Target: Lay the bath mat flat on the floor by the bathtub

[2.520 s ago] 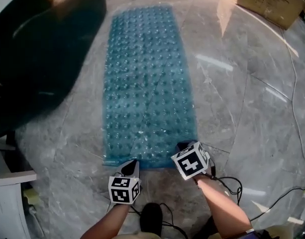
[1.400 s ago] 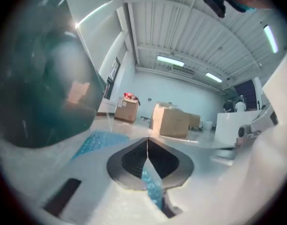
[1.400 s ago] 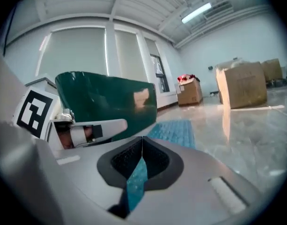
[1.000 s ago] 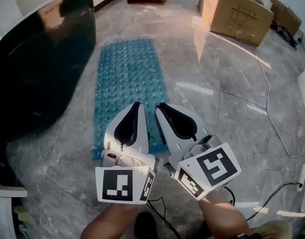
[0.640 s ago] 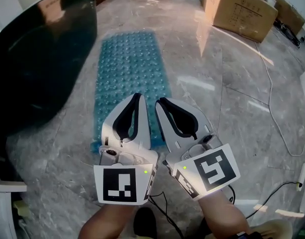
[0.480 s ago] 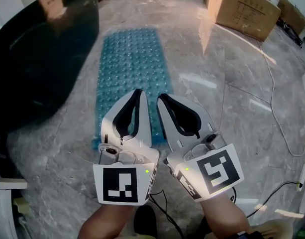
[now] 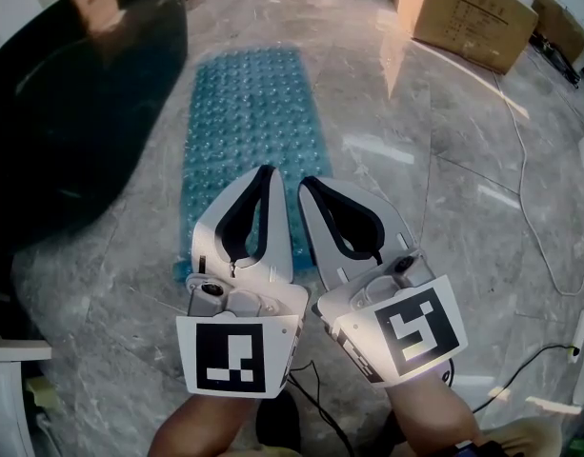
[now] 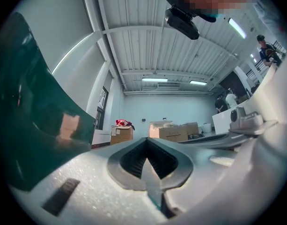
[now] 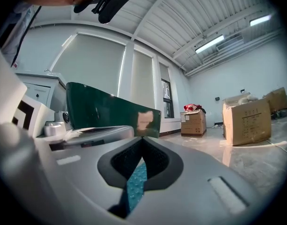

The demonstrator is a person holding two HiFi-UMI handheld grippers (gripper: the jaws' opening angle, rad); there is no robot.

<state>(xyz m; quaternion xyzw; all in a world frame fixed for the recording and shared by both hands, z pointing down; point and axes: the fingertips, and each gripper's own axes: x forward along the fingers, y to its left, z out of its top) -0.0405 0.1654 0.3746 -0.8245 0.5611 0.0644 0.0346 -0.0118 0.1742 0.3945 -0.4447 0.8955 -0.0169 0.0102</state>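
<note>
lying flat: bumpy translucent blue bath mat [image 7: 244,131], glossy marble floor [image 7: 434,217].

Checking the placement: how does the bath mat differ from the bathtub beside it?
The bath mat is light teal and studded with bumps; the bathtub is dark, smooth and glossy. The bath mat lies flat and thin on the floor; the bathtub rises above it with a curved wall. Both run lengthwise side by side.

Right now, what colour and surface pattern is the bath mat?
The bath mat is translucent teal-blue, covered in rows of small raised bumps. It shows best in the head view.
</note>
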